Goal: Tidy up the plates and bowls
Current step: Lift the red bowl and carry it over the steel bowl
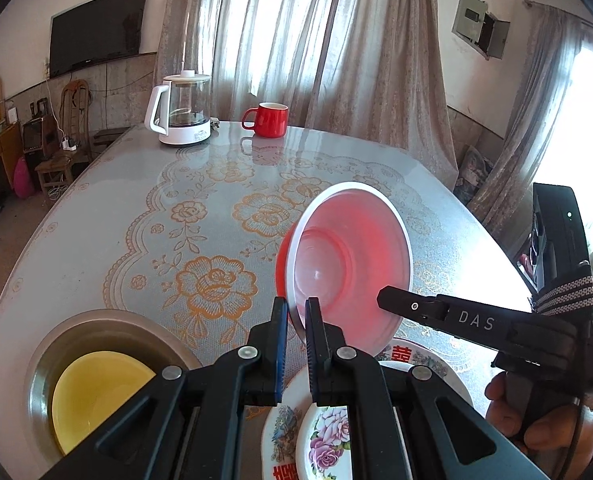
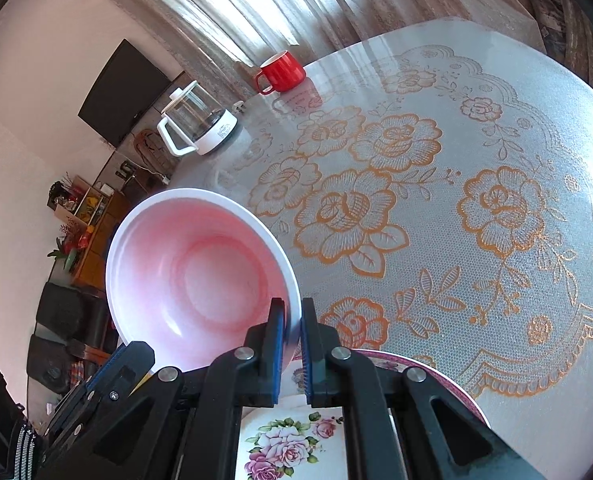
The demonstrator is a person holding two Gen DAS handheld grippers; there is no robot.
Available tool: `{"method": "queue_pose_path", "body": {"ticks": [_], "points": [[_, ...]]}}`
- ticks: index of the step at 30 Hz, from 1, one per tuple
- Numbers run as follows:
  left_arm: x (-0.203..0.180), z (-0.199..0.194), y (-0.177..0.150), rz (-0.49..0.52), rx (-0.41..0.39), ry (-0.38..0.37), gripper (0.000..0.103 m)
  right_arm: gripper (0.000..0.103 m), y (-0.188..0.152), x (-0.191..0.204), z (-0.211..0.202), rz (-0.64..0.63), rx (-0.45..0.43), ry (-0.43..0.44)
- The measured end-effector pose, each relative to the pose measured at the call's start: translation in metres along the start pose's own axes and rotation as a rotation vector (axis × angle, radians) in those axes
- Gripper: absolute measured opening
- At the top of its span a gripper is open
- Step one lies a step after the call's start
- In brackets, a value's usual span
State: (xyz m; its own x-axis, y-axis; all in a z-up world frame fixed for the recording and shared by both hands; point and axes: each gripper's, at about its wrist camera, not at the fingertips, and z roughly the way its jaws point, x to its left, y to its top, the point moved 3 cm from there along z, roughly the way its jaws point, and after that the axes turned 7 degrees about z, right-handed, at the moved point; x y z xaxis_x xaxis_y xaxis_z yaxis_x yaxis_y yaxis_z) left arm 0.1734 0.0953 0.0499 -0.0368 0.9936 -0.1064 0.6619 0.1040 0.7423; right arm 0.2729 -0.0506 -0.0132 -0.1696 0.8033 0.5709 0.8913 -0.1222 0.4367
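The left gripper (image 1: 296, 320) was closed tight on the rim of the red bowl (image 1: 348, 264), with the white edge of the bowl pinched between its two blue pads. The right gripper (image 2: 292, 328) was clamped in the same way on the rim of this bowl (image 2: 196, 276), at another place of the edge. So both claws carried one bowl together, and it hung tilted in the air above the table (image 1: 96, 240), its pale pink inside turned to the cameras.

Under the grippers, at the near edge of the table, lay a floral plate (image 1: 324, 440) with pink roses, and it sat on a bigger plate (image 1: 276, 432) with red characters. To the left of them a metal basin (image 1: 108, 332) stood on the table, and a yellow bowl (image 1: 92, 392) was inside it.

On the far side of the table stood a red mug (image 1: 270, 119) and, near it, a glass kettle (image 1: 184, 110) with a white base. A person's hand (image 1: 536, 416) held the handle of the right gripper.
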Motion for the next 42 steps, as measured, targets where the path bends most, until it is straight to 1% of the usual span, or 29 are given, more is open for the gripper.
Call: {"method": "queue_pose_path", "body": {"ticks": [5, 9, 16, 20, 23, 27, 31, 42], "points": [[0.004, -0.008, -0.005, -0.020, -0.003, -0.038, 0.008, 0.007, -0.008, 0.002, -0.011, -0.014, -0.002, 0.011], [0.004, -0.017, -0.012, -0.016, -0.005, -0.070, 0.008, 0.007, -0.016, 0.003, -0.021, -0.023, 0.000, 0.020], [0.005, -0.033, -0.030, -0.008, 0.014, -0.143, 0.008, 0.007, -0.037, -0.002, -0.036, -0.023, 0.036, 0.032], [0.004, -0.041, -0.037, -0.009, 0.014, -0.157, 0.008, 0.007, -0.047, -0.003, -0.041, -0.020, 0.042, 0.030], [0.011, -0.049, -0.042, -0.033, 0.010, -0.168, 0.008, 0.008, -0.053, 0.001, -0.046, -0.030, 0.045, 0.042], [0.019, -0.058, -0.051, -0.050, 0.005, -0.156, 0.008, 0.008, -0.061, 0.012, -0.050, -0.057, 0.045, 0.056], [0.036, -0.068, -0.061, -0.102, 0.004, -0.155, 0.008, 0.008, -0.071, 0.024, -0.049, -0.081, 0.066, 0.077], [0.087, -0.103, -0.079, -0.206, -0.034, -0.078, 0.008, 0.008, -0.096, 0.083, -0.033, -0.209, 0.130, 0.142]]}}
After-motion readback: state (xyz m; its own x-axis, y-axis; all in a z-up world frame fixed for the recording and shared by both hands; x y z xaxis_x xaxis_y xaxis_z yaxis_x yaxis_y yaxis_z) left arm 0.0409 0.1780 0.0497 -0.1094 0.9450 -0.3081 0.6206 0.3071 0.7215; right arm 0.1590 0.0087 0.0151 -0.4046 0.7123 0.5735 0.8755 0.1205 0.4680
